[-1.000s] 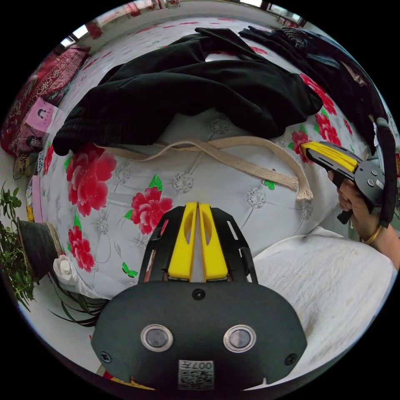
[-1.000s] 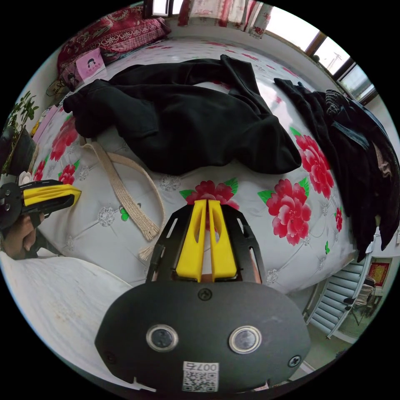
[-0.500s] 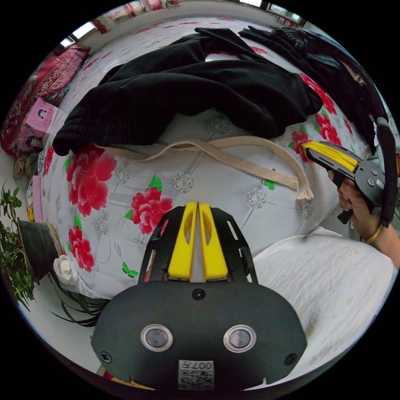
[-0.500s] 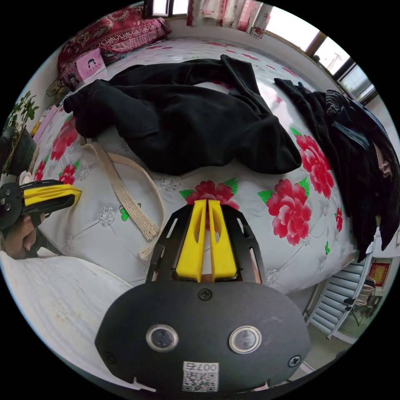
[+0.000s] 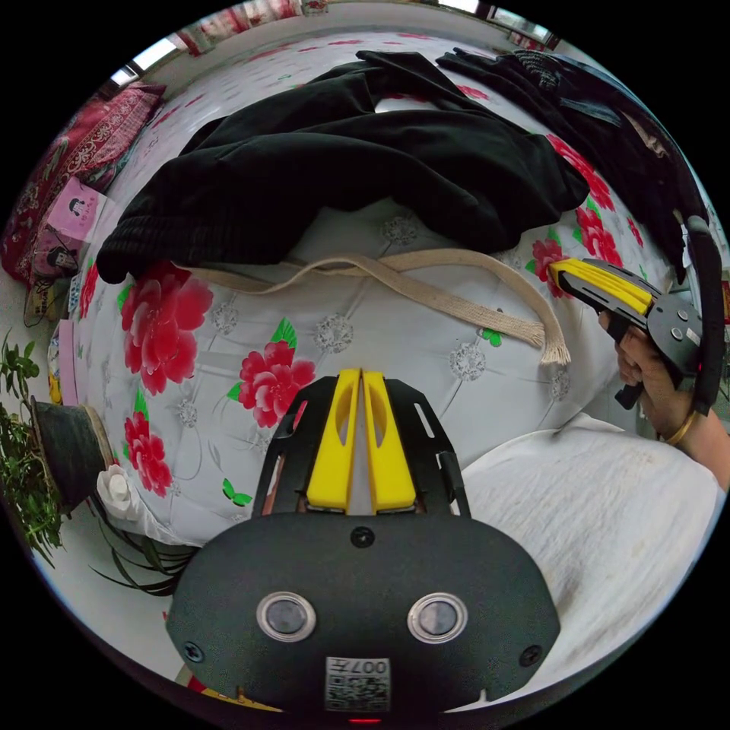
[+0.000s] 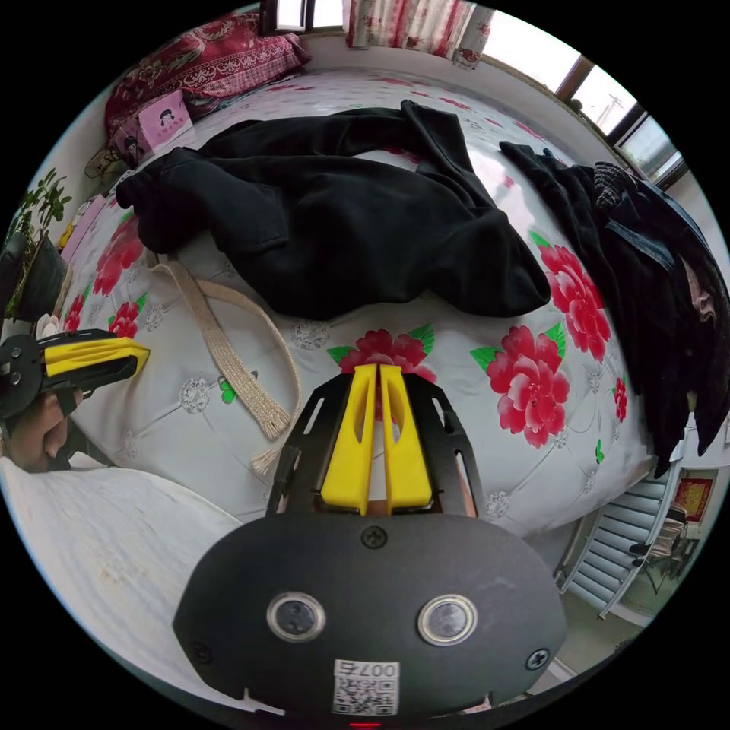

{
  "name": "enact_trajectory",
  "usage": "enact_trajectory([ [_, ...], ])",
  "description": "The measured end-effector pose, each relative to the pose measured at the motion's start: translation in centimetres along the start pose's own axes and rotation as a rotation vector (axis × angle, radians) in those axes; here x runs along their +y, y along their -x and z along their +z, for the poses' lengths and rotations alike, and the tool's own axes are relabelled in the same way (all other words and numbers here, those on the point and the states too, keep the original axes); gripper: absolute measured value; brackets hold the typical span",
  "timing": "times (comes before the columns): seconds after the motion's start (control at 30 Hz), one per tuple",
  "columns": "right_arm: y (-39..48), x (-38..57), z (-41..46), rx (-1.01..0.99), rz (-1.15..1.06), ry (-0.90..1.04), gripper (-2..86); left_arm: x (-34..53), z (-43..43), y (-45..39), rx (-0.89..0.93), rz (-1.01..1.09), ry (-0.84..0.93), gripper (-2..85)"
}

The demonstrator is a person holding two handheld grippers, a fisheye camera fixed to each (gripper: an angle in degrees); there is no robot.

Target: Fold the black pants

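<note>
Black pants [image 6: 342, 220] are lying rumpled across the middle of the bed [image 6: 456, 449], on its flowered cover. A beige woven strap [image 6: 228, 357] is trailing from under them toward the bed's near edge. A dark clothes pile [image 6: 654, 281] is sitting along the right edge. Left hand-held gripper [image 5: 360, 376] and right hand-held gripper [image 6: 378, 370] are hovering over the near edge, jaws pressed together, pinching nothing.

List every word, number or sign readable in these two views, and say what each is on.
Sticker on the left hand-held gripper: printed code and characters, too small and distorted to read.
Sticker on the right hand-held gripper: the same, unreadable.
Pink box: cartoon print, any lettering too blurred.
No text here can be quoted reliably.
</note>
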State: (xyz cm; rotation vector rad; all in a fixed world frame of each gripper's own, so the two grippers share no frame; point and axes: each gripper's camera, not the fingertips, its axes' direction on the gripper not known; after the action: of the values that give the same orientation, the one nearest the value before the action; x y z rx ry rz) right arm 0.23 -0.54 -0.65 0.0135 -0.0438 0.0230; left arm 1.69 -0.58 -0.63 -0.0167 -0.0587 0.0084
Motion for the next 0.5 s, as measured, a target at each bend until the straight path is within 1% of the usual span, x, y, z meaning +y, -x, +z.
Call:
enact_trajectory([
  [0.5,-1.6,-0.4,0.1,-0.008,0.006,-0.004,-0.3,0.2,-0.1,-0.5,0.003,-0.003,-0.001,-0.9],
])
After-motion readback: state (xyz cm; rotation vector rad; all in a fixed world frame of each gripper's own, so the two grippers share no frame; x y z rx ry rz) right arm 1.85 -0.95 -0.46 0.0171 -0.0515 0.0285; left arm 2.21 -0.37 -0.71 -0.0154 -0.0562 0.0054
